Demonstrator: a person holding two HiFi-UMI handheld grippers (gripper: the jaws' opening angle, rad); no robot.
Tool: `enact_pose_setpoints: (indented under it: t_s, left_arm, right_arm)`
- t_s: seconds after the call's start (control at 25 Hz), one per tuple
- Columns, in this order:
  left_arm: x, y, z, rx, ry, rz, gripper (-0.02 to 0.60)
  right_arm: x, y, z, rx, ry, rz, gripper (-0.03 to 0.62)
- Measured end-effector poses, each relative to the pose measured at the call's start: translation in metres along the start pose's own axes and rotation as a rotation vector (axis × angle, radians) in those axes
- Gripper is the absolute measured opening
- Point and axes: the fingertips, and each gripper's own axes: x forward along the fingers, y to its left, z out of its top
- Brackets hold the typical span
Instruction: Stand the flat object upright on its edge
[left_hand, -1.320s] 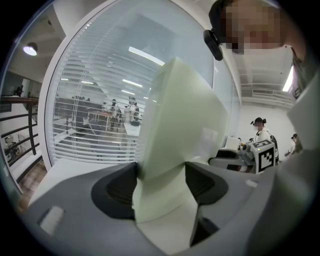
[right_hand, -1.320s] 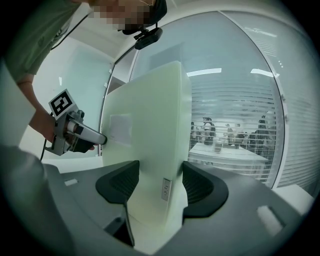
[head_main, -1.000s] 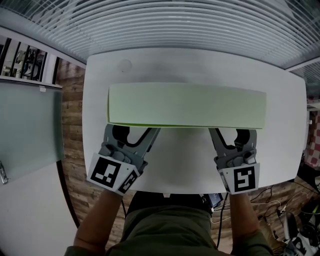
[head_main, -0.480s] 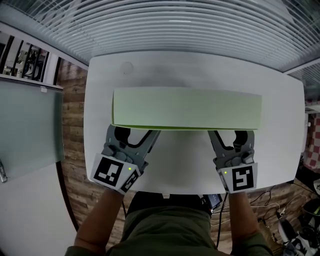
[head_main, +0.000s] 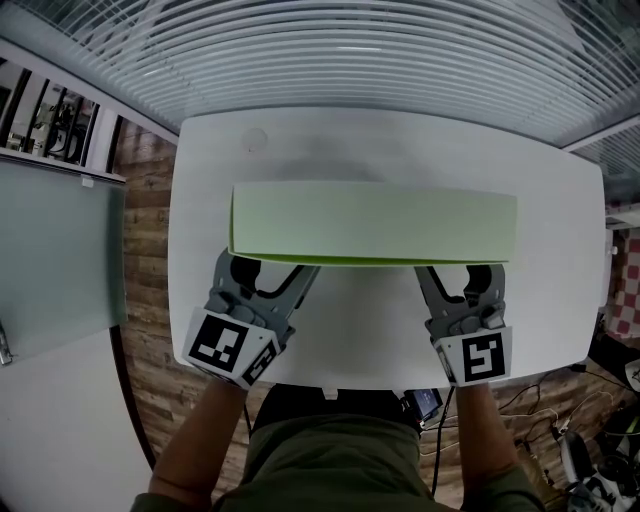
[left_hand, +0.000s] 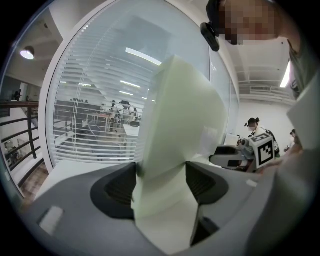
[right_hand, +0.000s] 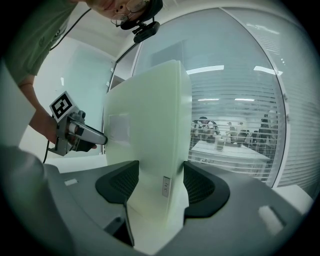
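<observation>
A long, flat pale green board (head_main: 375, 222) is held across the white table (head_main: 380, 140), its broad face turned up toward the head view. My left gripper (head_main: 265, 266) is shut on the board's near edge close to its left end. My right gripper (head_main: 458, 268) is shut on the same edge near its right end. In the left gripper view the board (left_hand: 175, 130) rises between the jaws of my left gripper (left_hand: 160, 182), with the right gripper (left_hand: 235, 157) beyond. The right gripper view shows the board (right_hand: 150, 115) clamped by my right gripper (right_hand: 160, 182) and the left gripper (right_hand: 75, 132) further off.
Window blinds (head_main: 360, 50) run along behind the table's far edge. A glass partition (head_main: 60, 260) stands to the left over wooden floor (head_main: 140, 330). Cables (head_main: 590, 440) lie on the floor at the lower right. A person (left_hand: 252, 127) sits far off in the room.
The board's face looks narrower and shorter in the head view than a second ago. It sits slightly lower in the frame. Both grippers keep their hold on it.
</observation>
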Motion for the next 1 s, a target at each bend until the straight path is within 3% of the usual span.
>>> enact_pose_setpoints:
  t_s: [1.0]
  left_arm:
    - [-0.024, 0.001, 0.0, 0.001, -0.011, -0.024, 0.288]
  right_arm:
    - [-0.019, 0.007, 0.005, -0.006, 0.016, -0.05, 0.264]
